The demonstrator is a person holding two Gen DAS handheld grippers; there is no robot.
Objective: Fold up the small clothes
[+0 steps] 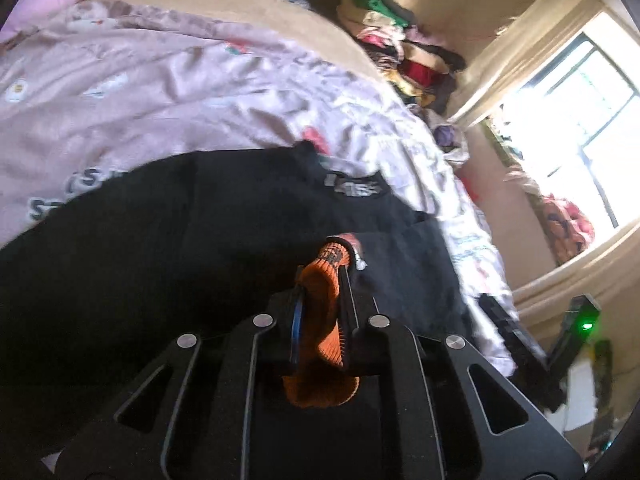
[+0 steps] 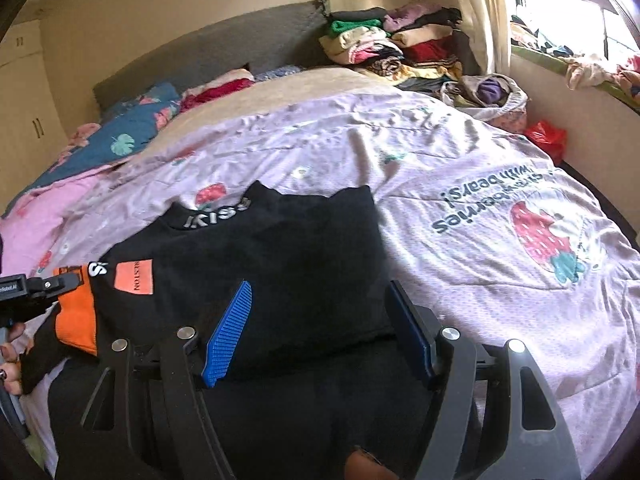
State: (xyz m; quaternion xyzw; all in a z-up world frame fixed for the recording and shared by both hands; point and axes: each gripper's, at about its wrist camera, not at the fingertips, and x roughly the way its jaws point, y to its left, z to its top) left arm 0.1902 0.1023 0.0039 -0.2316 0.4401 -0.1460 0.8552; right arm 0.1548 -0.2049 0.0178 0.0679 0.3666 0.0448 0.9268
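Note:
A black top (image 1: 180, 240) with a white-lettered collar (image 1: 356, 188) lies spread on the pink strawberry quilt (image 1: 160, 92). My left gripper (image 1: 332, 264) is shut on its orange knit cuff (image 1: 324, 300), which bunches up between the fingers. In the right wrist view the same black top (image 2: 260, 260) shows an orange patch (image 2: 134, 276). At the left edge of that view the left gripper (image 2: 60, 284) pinches the orange cuff (image 2: 76, 320), with a hand (image 2: 12, 344) behind it. My right gripper (image 2: 320, 292) hovers open over the top's near part, blue pads wide apart and nothing between them.
The quilt (image 2: 480, 180) covers most of the bed. Stacked folded clothes (image 2: 400, 44) fill the far corner by the headboard (image 2: 220, 44). Pillows (image 2: 132, 136) lie at the far left. A red bag (image 2: 546, 138) sits by the wall under the window (image 2: 568, 4).

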